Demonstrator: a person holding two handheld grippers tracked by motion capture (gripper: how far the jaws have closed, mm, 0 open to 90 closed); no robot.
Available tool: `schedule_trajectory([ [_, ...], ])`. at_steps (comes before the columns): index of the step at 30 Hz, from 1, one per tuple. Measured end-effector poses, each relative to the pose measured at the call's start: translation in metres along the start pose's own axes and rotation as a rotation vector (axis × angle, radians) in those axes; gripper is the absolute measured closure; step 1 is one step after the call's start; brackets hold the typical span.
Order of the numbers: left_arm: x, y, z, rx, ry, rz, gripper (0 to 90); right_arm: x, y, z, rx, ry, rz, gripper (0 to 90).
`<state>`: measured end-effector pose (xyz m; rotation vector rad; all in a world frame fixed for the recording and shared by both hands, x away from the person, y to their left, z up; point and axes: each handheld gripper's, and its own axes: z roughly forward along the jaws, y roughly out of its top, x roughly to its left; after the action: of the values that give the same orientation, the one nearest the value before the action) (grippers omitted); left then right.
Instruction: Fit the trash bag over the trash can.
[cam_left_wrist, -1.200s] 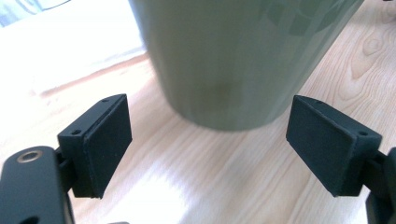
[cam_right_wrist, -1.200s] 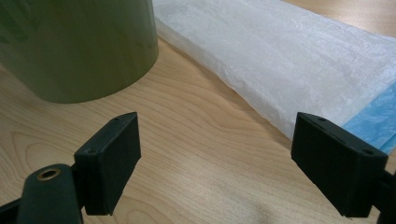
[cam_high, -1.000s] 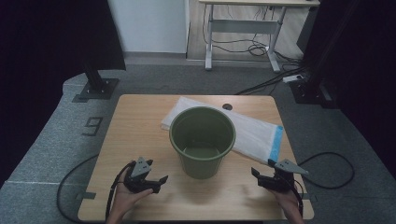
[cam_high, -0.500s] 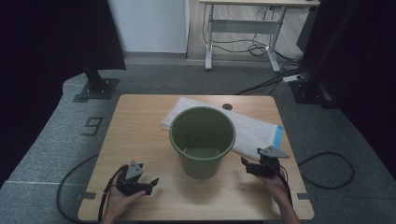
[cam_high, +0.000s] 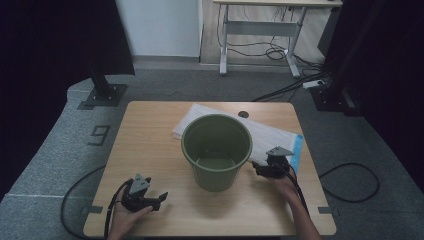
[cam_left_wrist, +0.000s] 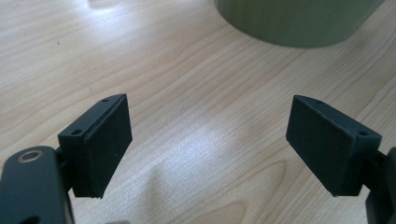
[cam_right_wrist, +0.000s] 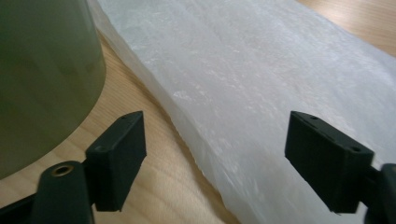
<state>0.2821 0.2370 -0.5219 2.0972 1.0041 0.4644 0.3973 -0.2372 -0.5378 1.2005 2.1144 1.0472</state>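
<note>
A dark green bucket (cam_high: 216, 175) stands upright near the middle of the wooden table (cam_high: 150, 130). Behind it and to its right lies a flat white plastic bag (cam_high: 272, 135). My right gripper (cam_high: 256, 167) is open just right of the bucket's base, at the bag's near edge. Its jaws have just been closing a little. In the right gripper view (cam_right_wrist: 215, 158) the bag (cam_right_wrist: 261, 93) lies in the gap between the pads, untouched, with the bucket wall (cam_right_wrist: 42, 70) at left. My left gripper (cam_high: 159, 199) stands open at the front left, nothing between its pads (cam_left_wrist: 208, 144), facing the bucket (cam_left_wrist: 299, 21).
The bag has a blue strip (cam_high: 298, 147) along its right end. A small dark hole (cam_high: 243, 114) sits in the tabletop behind the bucket. Cables (cam_high: 350, 182) trail off both sides onto the grey floor. A desk frame (cam_high: 260, 30) stands far behind.
My right gripper has moved away from the front right corner, forward and left to the bucket's base and the bag's edge. The left gripper has sunk slightly toward the front edge.
</note>
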Motion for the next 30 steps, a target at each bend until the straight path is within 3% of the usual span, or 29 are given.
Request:
schedule_trajectory([
  [4,0.002,0.0,0.0,-0.014,-0.017,-0.012,14.1,-0.002,0.0,0.011,0.006,0.018,0.004,26.9],
  [11,0.004,-0.003,0.0,-0.017,-0.023,-0.024,14.2,-0.008,-0.003,0.015,0.038,0.009,0.026,37.7],
  [14,0.005,-0.004,0.0,-0.032,-0.05,-0.046,14.1,-0.009,-0.005,0.017,0.059,0.004,0.017,40.1],
  [17,0.005,-0.004,0.0,-0.034,-0.053,-0.046,14.2,-0.012,-0.006,0.018,0.067,0.016,0.039,44.6],
  [26,0.004,-0.005,0.0,-0.03,-0.046,-0.048,14.2,-0.021,-0.008,0.011,0.084,-0.003,0.065,80.0],
  [30,0.004,-0.005,-0.002,-0.031,-0.039,-0.047,14.3,-0.018,-0.013,0.003,0.079,-0.029,0.054,87.7],
])
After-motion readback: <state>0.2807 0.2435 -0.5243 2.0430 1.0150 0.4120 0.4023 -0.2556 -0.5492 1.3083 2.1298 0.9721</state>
